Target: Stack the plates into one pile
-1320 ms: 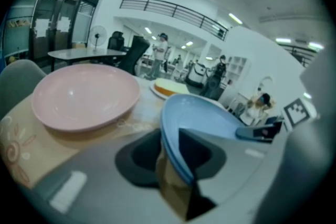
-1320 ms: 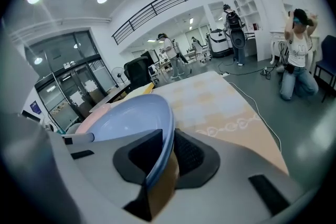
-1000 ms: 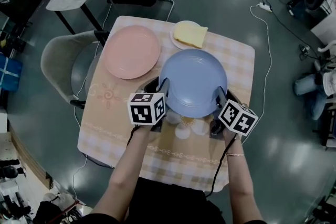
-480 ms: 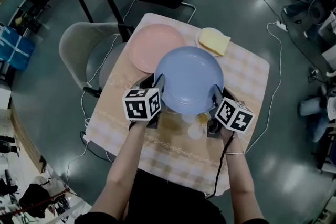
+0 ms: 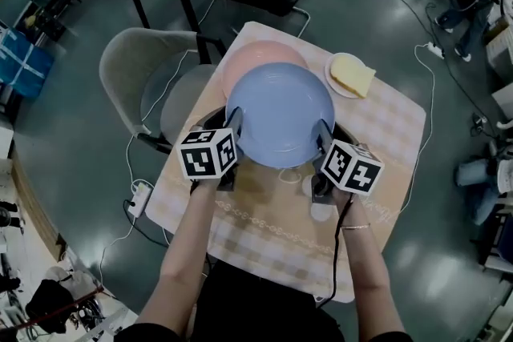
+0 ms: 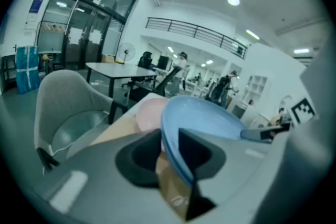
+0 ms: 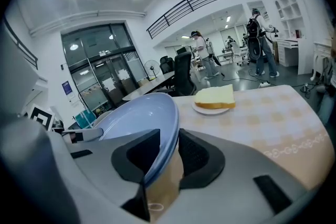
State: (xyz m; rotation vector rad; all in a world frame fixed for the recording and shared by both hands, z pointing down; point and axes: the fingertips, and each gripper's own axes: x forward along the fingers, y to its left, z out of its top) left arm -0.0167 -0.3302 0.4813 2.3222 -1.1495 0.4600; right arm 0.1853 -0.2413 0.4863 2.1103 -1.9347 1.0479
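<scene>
A blue plate [image 5: 279, 114] is held up above the checked table [image 5: 385, 172], with both grippers shut on its rim. My left gripper [image 5: 232, 126] clamps its left edge and my right gripper [image 5: 321, 138] its right edge. In the left gripper view the blue plate [image 6: 202, 120] runs between the jaws; the right gripper view shows the same blue plate [image 7: 139, 118] gripped at its rim. A pink plate [image 5: 258, 54] lies on the table, partly hidden under the blue one; the pink plate [image 6: 149, 113] also shows past the left jaws.
A small white plate with a slice of bread [image 5: 353, 76] sits at the table's far right; the bread [image 7: 214, 97] shows in the right gripper view too. A grey chair [image 5: 140, 84] stands left of the table. A black cable trails off my right gripper.
Both grippers have carried the blue plate to the left and away from me; it now overlaps the pink plate, which a second ago lay apart on its left.
</scene>
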